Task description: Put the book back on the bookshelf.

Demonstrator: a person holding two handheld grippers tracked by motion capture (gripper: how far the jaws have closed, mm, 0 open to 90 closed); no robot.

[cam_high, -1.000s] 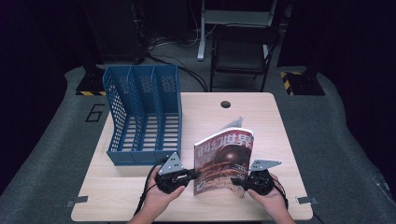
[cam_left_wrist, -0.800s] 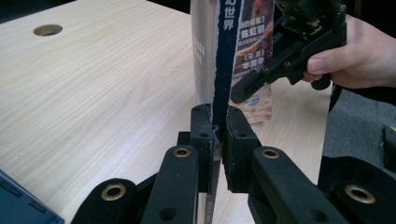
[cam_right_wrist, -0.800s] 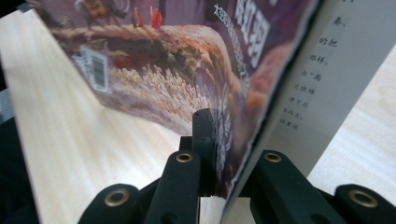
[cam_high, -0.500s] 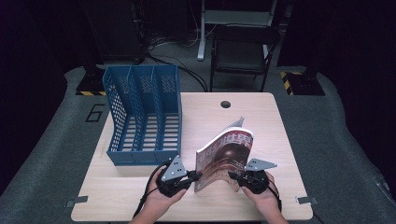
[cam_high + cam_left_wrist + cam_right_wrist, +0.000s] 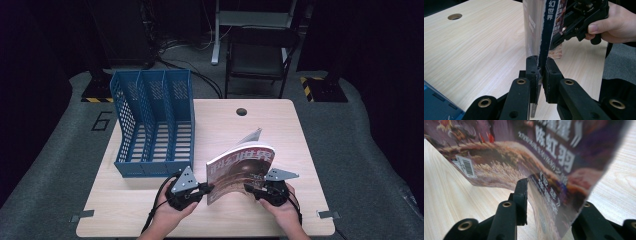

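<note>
Table evenly lit, surroundings dark, close-ups blurred.

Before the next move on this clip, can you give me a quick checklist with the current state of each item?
1. Left gripper clamped on the magazine spine: ok.
2. Right gripper gripping the cover: not ok, its fingers have just been opening, and the cover hangs loose between them.
3. Magazine upright on the table: ok.
4. Blue file rack slots free: ok.
5. Path from magazine to rack free: ok.
</note>
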